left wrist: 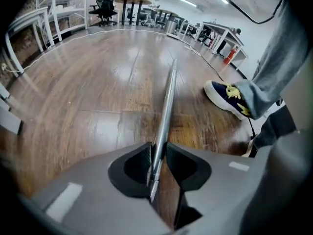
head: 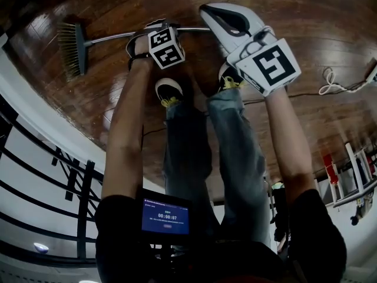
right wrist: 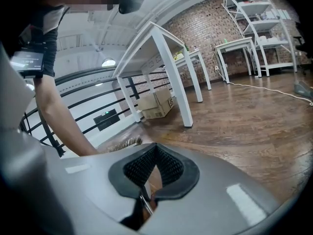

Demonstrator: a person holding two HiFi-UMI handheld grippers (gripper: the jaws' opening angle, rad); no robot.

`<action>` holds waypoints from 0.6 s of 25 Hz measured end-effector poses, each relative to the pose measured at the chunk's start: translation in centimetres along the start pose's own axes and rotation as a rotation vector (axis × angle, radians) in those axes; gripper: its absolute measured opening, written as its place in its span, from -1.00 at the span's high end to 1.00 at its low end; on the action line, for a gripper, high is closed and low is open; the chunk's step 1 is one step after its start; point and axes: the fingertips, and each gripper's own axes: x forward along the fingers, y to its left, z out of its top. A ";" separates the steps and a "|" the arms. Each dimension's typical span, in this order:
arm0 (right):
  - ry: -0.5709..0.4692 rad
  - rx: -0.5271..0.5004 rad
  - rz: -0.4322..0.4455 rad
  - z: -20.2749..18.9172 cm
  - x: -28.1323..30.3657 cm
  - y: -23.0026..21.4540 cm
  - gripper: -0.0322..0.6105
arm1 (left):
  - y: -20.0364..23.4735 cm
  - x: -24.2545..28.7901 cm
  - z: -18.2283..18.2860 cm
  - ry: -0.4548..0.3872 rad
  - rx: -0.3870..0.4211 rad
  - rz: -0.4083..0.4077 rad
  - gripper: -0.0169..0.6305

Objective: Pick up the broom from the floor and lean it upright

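On the wooden floor [head: 118,5] the broom [head: 109,38] lies flat. Its brush head [head: 73,49] is the part nearest the white ledge [head: 35,99] and black railing [head: 82,187] that close the floor on that side, with only a narrow strip of boards between bristles and ledge. Out past the handle's [left wrist: 166,102] free end, open boards run wide to desks [left wrist: 220,31] far off. The person's shoes [head: 168,92] stand just beside the handle, on the near side of it. A white cable [head: 330,81] lies well apart from the broom, out beyond the handle end. Seen from the right gripper view, a white table [right wrist: 168,67] and a cardboard box [right wrist: 156,104] stand beyond the brush head.

Both bare arms reach straight down. The left gripper [left wrist: 157,155] points steeply at the floor, its pads clenched on the metal handle partway along it. The right gripper [head: 206,9] is angled flatter near the handle's free end, its jaws pressed together with nothing between the pads.
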 end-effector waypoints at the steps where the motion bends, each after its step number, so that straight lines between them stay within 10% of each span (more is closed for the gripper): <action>1: -0.002 0.005 -0.005 0.4 -0.4 0.1 0.89 | 0.2 -1.0 0.4 -0.019 -0.014 0.010 0.60; 15: -0.154 0.059 -0.005 22.3 -9.4 11.1 0.89 | 5.4 -32.4 5.6 -0.425 -0.361 0.294 0.60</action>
